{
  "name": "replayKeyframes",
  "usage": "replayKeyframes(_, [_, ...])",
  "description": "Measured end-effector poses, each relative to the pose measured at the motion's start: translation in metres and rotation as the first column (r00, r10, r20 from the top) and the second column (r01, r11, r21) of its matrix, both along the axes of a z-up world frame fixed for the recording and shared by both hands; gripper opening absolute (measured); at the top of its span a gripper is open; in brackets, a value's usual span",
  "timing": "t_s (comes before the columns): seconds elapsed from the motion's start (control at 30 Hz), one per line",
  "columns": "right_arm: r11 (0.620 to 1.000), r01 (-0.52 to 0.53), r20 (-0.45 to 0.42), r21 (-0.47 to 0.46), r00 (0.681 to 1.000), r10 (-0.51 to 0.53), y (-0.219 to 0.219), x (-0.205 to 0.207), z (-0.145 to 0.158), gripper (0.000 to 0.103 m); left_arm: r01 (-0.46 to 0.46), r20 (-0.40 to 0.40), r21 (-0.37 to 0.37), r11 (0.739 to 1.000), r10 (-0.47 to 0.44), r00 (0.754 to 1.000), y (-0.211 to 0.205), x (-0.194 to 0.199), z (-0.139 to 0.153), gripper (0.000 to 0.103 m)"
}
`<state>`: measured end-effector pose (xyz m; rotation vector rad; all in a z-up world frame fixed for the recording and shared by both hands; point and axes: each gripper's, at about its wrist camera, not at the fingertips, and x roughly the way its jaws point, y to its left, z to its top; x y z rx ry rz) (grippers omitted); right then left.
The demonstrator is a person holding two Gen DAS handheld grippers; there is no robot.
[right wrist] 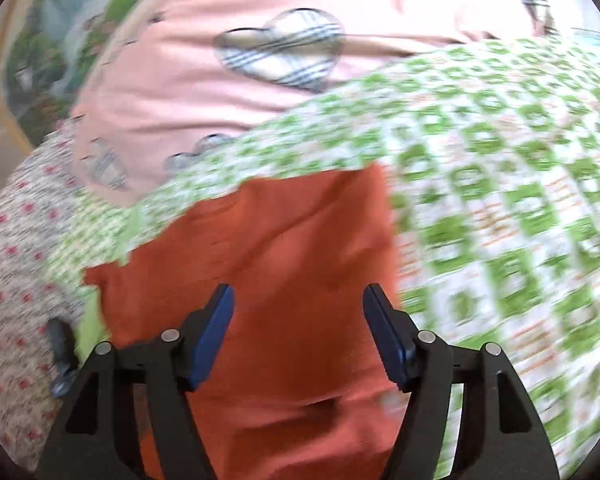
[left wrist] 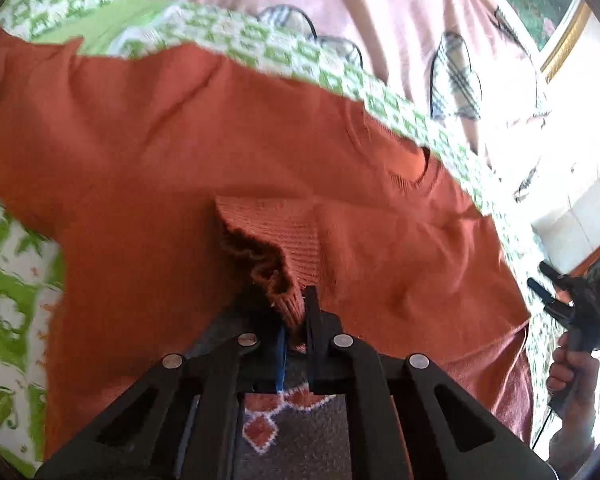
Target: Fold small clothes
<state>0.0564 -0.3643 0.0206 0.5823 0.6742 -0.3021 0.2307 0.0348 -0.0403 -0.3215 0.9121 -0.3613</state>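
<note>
The left gripper was clamped on a ribbed cuff of the rust-orange sweater, the knit bunched between its closed fingers; the right gripper stood with its blue pads wide apart and nothing between them, hovering above a flat stretch of the same garment. The sweater lay spread on a bed covered in a green-and-white patterned sheet; from the left gripper its body ran ahead and out to both sides, the neckline ahead and to the right, the held sleeve drawn back across the chest. In the left wrist view the right gripper showed at the far right edge, off the cloth, so the left was the nearer to the sleeve fold in hand; whether the cuff had yet been laid down could not be told through the motion blur. A pink blanket with plaid hearts lay beyond the sweater, well apart from both grippers; the next move likely turned on carrying the cuff across the sweater's width.
</note>
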Motion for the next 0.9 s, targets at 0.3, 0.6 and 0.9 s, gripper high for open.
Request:
replayKeyframes(0.3, [1.000,-0.021,-0.120,0.005,0.993,0.022,-0.017,0.041,-0.034,0.068,-0.094,0.183,0.139,0.986,0.068,0.981,0.012,0.006,0.034,0.005])
replayKeyframes(0.6, [0.993,-0.117,-0.167,0.024,0.979,0.120,-0.003,0.069,-0.051,0.012,-0.106,0.166,0.183,0.977,0.076,0.983,0.016,0.017,0.023,0.005])
replayKeyframes(0.9, [0.999,0.035,-0.060,-0.031,0.998,-0.037,-0.029,0.036,-0.028,0.010,-0.040,0.220,0.216,0.975,-0.009,0.976,-0.018,0.030,0.034,0.005])
